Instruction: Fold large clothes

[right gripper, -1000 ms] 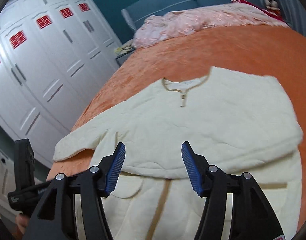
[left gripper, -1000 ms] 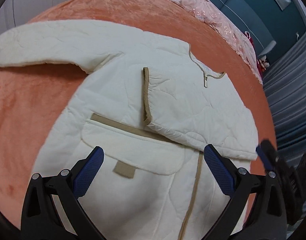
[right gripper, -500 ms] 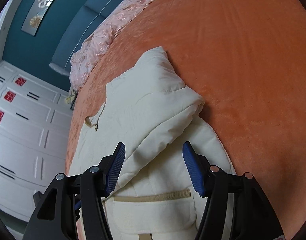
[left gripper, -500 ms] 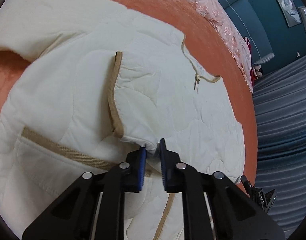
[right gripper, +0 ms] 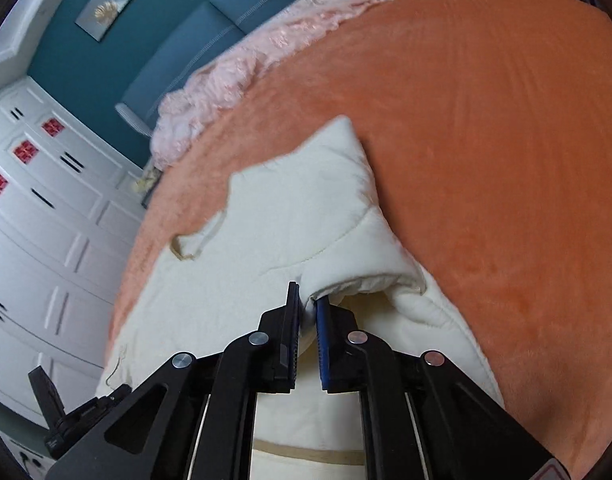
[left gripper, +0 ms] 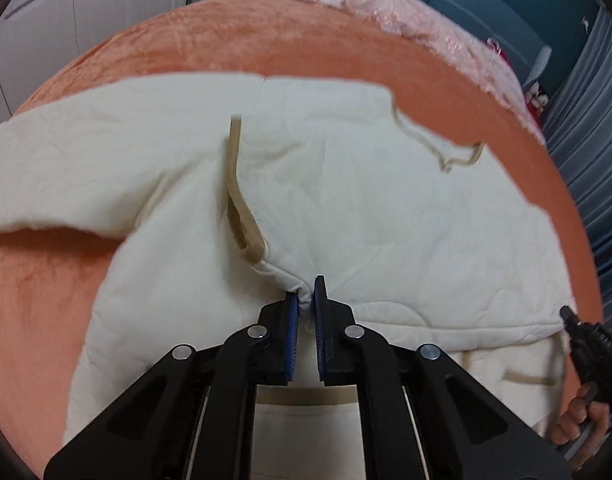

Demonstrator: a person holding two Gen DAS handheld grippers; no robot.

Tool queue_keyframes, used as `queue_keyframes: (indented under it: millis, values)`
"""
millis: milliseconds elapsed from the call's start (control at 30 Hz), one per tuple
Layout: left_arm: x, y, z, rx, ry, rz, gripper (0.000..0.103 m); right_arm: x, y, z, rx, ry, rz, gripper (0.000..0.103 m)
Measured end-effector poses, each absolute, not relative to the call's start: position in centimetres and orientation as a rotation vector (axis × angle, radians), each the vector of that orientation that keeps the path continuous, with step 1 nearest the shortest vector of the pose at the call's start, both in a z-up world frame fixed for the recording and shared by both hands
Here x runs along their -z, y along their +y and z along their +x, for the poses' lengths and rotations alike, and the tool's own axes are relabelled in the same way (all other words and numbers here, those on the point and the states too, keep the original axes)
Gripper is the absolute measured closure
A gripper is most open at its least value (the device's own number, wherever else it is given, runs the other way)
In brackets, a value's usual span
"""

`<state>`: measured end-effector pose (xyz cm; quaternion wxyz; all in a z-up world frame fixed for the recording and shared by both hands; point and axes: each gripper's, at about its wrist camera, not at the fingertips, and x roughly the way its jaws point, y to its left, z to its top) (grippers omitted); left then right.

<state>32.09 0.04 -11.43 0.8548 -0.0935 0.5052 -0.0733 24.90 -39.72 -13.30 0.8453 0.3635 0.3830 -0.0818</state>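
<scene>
A: Where am I in the fold?

B: My read is mid-fold. The jacket (left gripper: 385, 208) lies spread on the bed (left gripper: 266, 52), and one sleeve (left gripper: 445, 280) is already laid across the chest. Your left claw (left gripper: 306, 300) is clamped on that sleeve's near edge, close to the cuff (left gripper: 242, 224) with the tan band. Your right claw (right gripper: 306, 308) is pinched shut on the same folded edge further along, where the sleeve bends at the shoulder side.

A: So both claws are holding cloth?

B: Yes, each has a bit of white quilting squeezed between its blue pads (right gripper: 321, 344). Neither is apart.

A: Where does the rest sit from the left claw?

B: The body runs ahead of it and to both sides. The collar (left gripper: 457, 156) is ahead and to the right. The other sleeve (left gripper: 66, 184) stretches out flat ahead and to the left, not yet folded. The pocket flap (left gripper: 302, 396) is just under the claw, toward you.

A: And the next move?

B: I'd judge you need to settle this sleeve flat and straight, keeping both grips level so the edge doesn't twist. Then let go and take the left sleeve across in the same way. The padding is thick, so it may spring back; press it down before releasing.
</scene>
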Motion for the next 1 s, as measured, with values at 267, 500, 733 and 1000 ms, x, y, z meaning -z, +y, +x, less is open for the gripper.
queue_keyframes:
  millis: [267,500,733,1000]
  values:
    - [13.5,-1.4,30.0,0.113,0.932,-0.049,0.094,15.5,-38.7,25.0,0.209,0.825,0.664,0.098]
    - [11.9,-1.7,29.4,0.066,0.912,-0.022,0.082,12.6,-37.3,23.3,0.320,0.837,0.556,0.078]
    - [5.6,-3.4,28.0,0.061,0.853,-0.080,0.065,6.6,-30.2,23.2,0.213,0.791,0.340,0.077]
    - [11.5,-5.6,29.5,0.079,0.969,0.005,0.064,10.9,-23.8,27.9,0.141,0.960,0.347,0.081]
